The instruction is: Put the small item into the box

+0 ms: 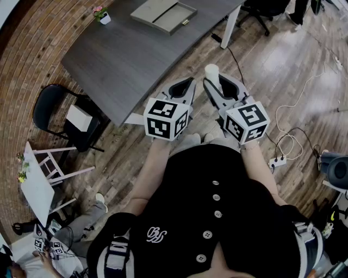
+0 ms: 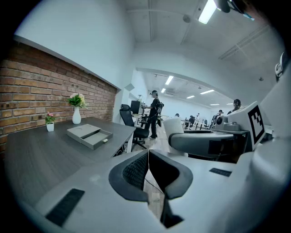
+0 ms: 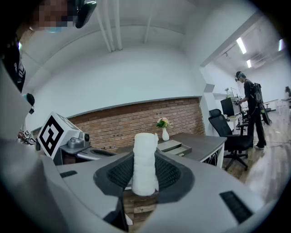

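Brick walling is running along the far edge of a dark grey desk (image 1: 136, 54), and wood-plank flooring is spreading out on the desk's near side, where the person is standing. A grey box (image 1: 163, 13) is lying on the desk near its far end, with its shallow drawer part showing open. A small potted flower (image 1: 101, 15) is sitting on the desk's corner by the brick, well apart from the box, and in the left gripper view a white vase (image 2: 76, 111) with green stems is standing on the desk against the wall.

Both grippers are hovering off the desk's near edge, over the floor, side by side. The left gripper (image 1: 185, 84) is carrying nothing, its ribbed jaws pressing together with no gap between the tips. The right gripper (image 1: 219, 82) is clamping a white roll (image 1: 211, 70); the roll is standing upright between the jaws, its top poking above them, well apart from the box on the desk.

A black chair (image 1: 60, 114) is sitting beside the desk's left corner with a white block on its seat. Beyond the desk's far end, a person (image 2: 154, 111) is standing near a black office chair (image 2: 132, 123).
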The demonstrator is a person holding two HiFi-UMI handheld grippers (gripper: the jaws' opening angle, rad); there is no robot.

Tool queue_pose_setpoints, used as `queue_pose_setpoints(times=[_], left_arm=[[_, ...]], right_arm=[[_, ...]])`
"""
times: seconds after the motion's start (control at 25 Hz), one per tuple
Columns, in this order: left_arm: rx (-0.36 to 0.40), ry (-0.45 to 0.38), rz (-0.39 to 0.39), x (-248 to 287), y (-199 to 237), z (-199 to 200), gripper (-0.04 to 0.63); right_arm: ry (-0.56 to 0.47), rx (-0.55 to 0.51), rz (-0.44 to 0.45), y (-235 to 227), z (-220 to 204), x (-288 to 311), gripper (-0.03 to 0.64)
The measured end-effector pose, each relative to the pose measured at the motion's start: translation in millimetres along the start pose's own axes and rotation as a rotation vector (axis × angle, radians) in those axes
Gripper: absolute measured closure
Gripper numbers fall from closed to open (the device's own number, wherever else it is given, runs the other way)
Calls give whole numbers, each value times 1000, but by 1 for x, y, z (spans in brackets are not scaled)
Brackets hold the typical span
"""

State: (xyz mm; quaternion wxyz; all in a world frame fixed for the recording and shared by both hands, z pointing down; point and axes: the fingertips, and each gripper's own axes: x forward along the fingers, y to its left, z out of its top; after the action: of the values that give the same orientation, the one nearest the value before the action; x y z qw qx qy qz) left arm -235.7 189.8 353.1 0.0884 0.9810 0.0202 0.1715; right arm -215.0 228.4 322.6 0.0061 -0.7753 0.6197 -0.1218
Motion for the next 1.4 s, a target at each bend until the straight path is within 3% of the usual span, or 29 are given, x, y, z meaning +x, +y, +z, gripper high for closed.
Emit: queue_pose_setpoints(times=[0.56, 0.76, 1.0, 1.12, 1.32, 1.4], left_arm=[[-48, -37, 14, 4, 6, 1, 581], [-85, -90, -7, 11, 6, 9, 580], [-107, -59, -3, 38, -1, -1, 581], [-123, -53, -2, 55, -5, -3, 581], [-141, -31, 27, 115, 74, 6, 580], [-149, -35, 30, 126, 81, 10, 581]], right_arm=[[-12, -15, 33, -1, -1, 6, 485], [-80, 52, 34, -24, 14, 7, 483], [-64, 37, 84, -49, 10, 1, 483], [-52, 61, 61, -71, 4, -4, 483], [-18, 111, 88, -115, -9, 84, 483], [0, 101, 108, -120, -9, 93, 483]])
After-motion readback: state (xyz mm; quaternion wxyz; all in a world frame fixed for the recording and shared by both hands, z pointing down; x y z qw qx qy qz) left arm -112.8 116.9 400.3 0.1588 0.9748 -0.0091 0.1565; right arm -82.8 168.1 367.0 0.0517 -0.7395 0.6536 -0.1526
